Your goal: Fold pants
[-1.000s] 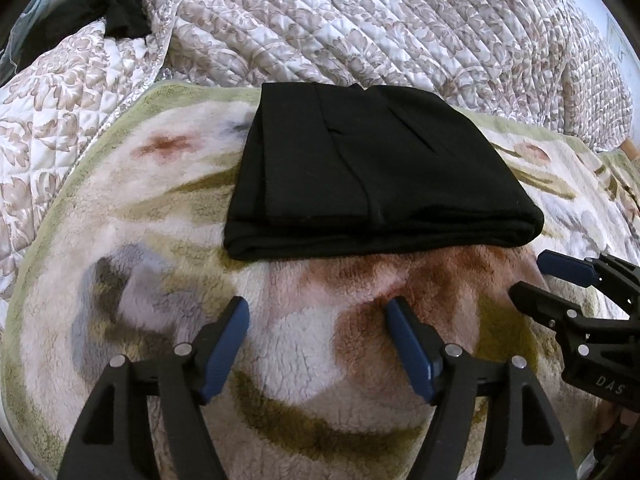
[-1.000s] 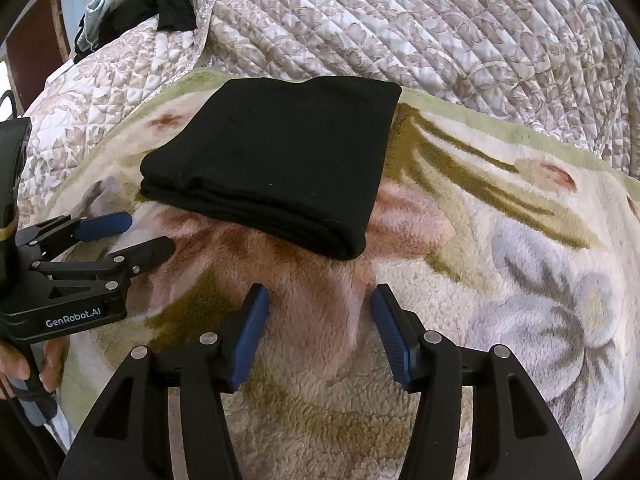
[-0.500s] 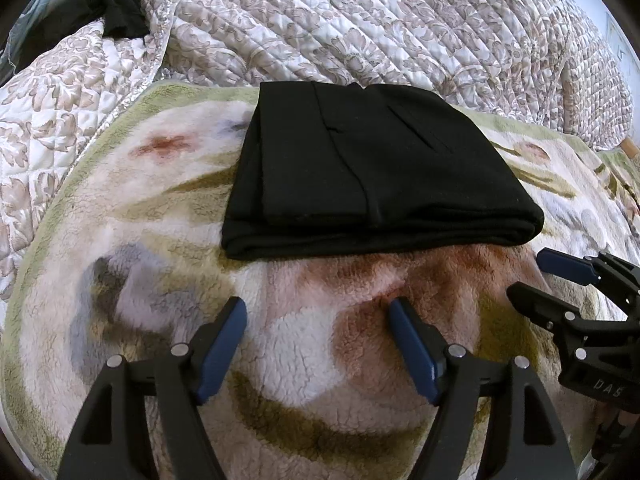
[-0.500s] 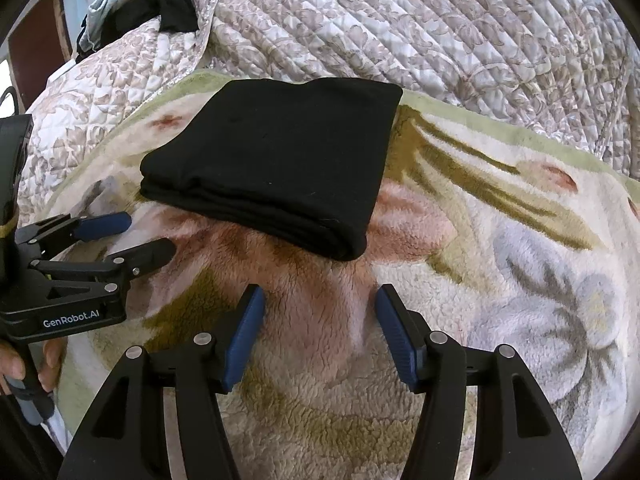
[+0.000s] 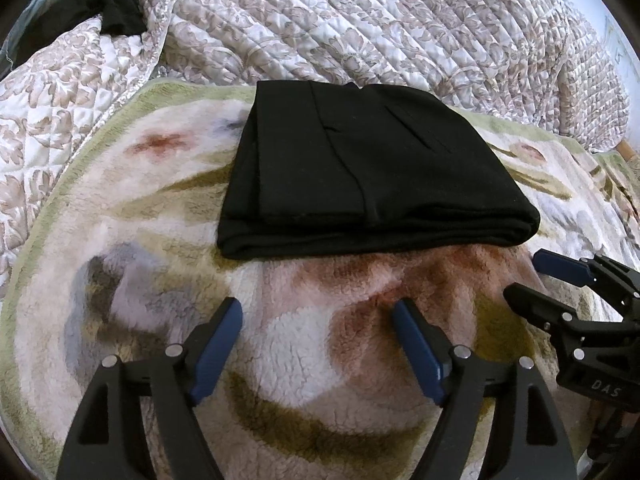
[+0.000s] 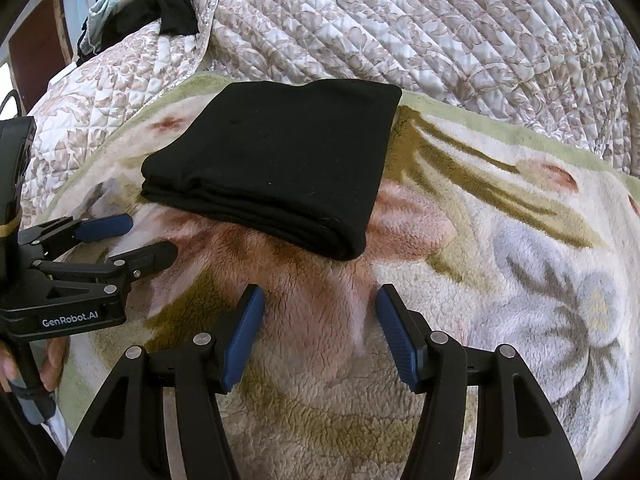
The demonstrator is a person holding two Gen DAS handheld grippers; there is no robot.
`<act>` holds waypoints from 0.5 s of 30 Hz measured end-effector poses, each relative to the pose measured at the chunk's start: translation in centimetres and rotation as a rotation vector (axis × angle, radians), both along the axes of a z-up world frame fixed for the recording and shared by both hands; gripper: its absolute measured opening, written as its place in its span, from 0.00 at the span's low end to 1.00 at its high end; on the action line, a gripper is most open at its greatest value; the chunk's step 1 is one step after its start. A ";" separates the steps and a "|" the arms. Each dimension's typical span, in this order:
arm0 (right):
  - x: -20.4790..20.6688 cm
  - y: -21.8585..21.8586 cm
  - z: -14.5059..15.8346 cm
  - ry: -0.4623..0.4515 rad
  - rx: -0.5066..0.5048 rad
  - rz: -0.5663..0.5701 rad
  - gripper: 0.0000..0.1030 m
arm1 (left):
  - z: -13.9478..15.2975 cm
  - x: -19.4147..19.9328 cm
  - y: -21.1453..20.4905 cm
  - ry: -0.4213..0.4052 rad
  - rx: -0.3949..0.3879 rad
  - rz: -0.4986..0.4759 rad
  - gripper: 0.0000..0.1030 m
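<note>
The black pants (image 5: 372,176) lie folded into a thick rectangle on the flowered fleece blanket (image 5: 120,264); they also show in the right wrist view (image 6: 280,168). My left gripper (image 5: 318,312) is open and empty, a little short of the fold's near edge. My right gripper (image 6: 318,296) is open and empty, just short of the pants' near right corner. Each gripper shows in the other's view: the right one (image 5: 524,276) at the pants' right end, the left one (image 6: 148,236) at their left end.
A quilted floral bedspread (image 5: 400,32) lies behind the blanket. A pile of dark and pale clothes (image 6: 152,4) sits at the far left corner. The blanket (image 6: 520,240) stretches to the right of the pants.
Both grippers have drawn back slightly from the pants. The right gripper's jaws have opened a little wider. The pants have not moved.
</note>
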State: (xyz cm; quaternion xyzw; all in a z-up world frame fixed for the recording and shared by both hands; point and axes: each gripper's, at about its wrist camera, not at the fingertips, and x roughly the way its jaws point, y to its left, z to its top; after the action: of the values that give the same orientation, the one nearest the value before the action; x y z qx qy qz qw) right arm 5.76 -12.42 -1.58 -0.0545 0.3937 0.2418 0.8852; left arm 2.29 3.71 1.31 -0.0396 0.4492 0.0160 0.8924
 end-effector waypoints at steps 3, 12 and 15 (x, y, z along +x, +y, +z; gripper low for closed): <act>0.0 0.0 0.0 0.001 0.001 0.000 0.58 | 0.0 0.1 0.0 0.004 -0.009 -0.013 0.83; 0.0 -0.1 0.1 0.005 0.011 0.000 0.58 | 0.0 0.2 0.0 0.005 -0.008 -0.016 0.84; 0.0 -0.1 0.1 0.005 0.012 0.000 0.58 | 0.0 0.2 0.0 0.005 -0.007 -0.016 0.84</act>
State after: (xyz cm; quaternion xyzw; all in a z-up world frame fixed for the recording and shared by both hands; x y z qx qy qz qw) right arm 5.75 -12.52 -1.49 -0.0487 0.3946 0.2443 0.8844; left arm 2.45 3.67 1.26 -0.0393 0.4520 0.0073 0.8911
